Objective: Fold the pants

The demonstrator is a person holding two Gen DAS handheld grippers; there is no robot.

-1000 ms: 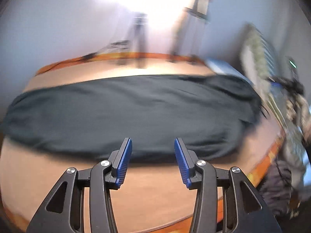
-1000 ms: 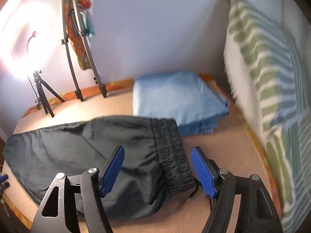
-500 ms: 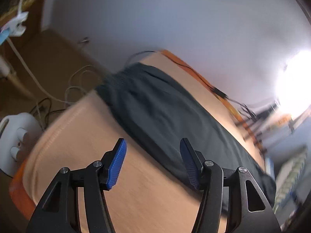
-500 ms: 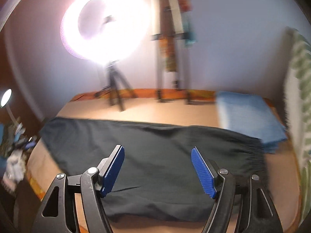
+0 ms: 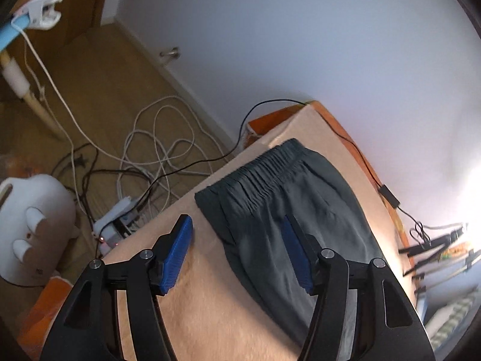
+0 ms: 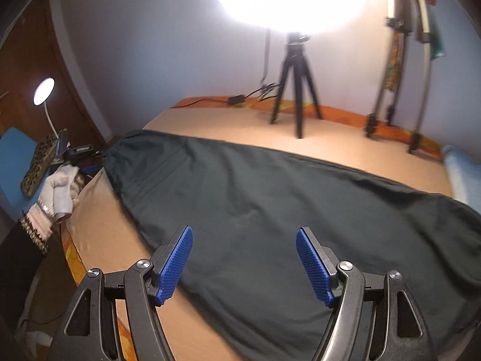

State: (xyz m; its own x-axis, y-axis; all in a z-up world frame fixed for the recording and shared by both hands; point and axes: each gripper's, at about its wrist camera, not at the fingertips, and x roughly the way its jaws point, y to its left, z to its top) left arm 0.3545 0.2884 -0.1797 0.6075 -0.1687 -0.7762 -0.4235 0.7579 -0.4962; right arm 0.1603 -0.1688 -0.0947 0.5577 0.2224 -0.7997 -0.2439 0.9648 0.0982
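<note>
Dark grey pants [image 6: 270,195] lie flat and stretched out across a bed with a peach sheet [image 6: 225,120]. In the left wrist view their gathered elastic end [image 5: 264,162] lies near the bed's corner. My left gripper [image 5: 236,225] hovers over the near corner of that end. Its jaws are opening, the pants' edge shows between them, and the pads press on nothing. My right gripper [image 6: 244,234] stands open above the middle of the pants [image 5: 285,204], near their front edge, with only cloth below it.
Beyond the bed's corner the floor holds tangled cables [image 5: 156,138], a power strip [image 5: 117,222] and a white appliance [image 5: 33,219]. A ring light's tripod [image 6: 296,90] and another stand [image 6: 390,90] stand on the far side. Folded blue cloth [image 6: 463,174] lies at right, a clothes pile [image 6: 60,192] at left.
The left view swung from the whole pants to their elastic end at the bed's corner, and its jaws widened. The right view swept from the other elastic end to the middle of the pants.
</note>
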